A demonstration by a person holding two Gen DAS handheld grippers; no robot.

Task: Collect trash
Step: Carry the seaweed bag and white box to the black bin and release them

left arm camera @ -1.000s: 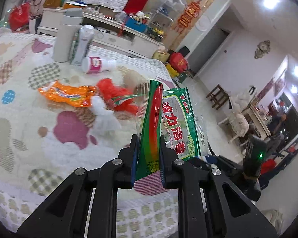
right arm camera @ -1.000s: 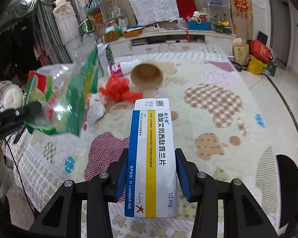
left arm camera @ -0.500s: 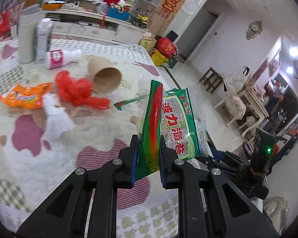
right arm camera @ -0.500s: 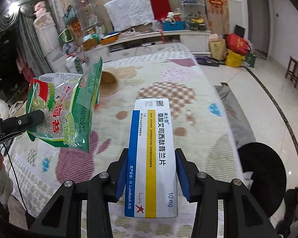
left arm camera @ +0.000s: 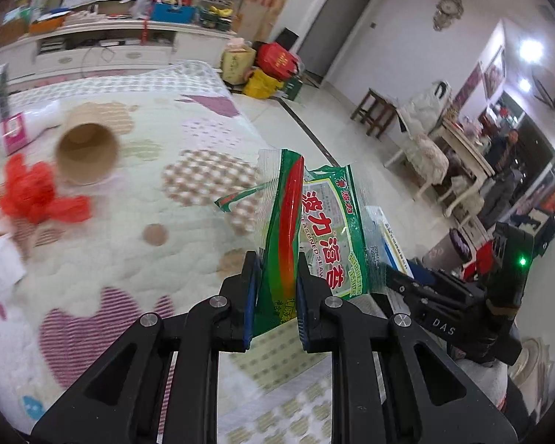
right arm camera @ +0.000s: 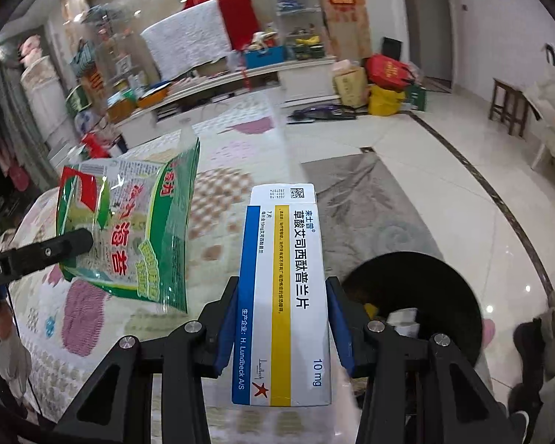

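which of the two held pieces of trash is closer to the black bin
The medicine box in the right hand-held gripper; the bin sits just beside it. The seaweed packet hangs over the bed.

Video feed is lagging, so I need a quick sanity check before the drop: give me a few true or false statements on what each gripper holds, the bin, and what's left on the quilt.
1. The left gripper is shut on the seaweed packet. True.
2. The right gripper is open with nothing in it. False: it is shut on the medicine box.
3. The black bin has nothing in it. False: some items already lie inside.
4. A paper cup lies tipped over on the quilt, beside a red plastic bag. True.
5. The medicine box is crushed flat. False: it keeps its box shape.
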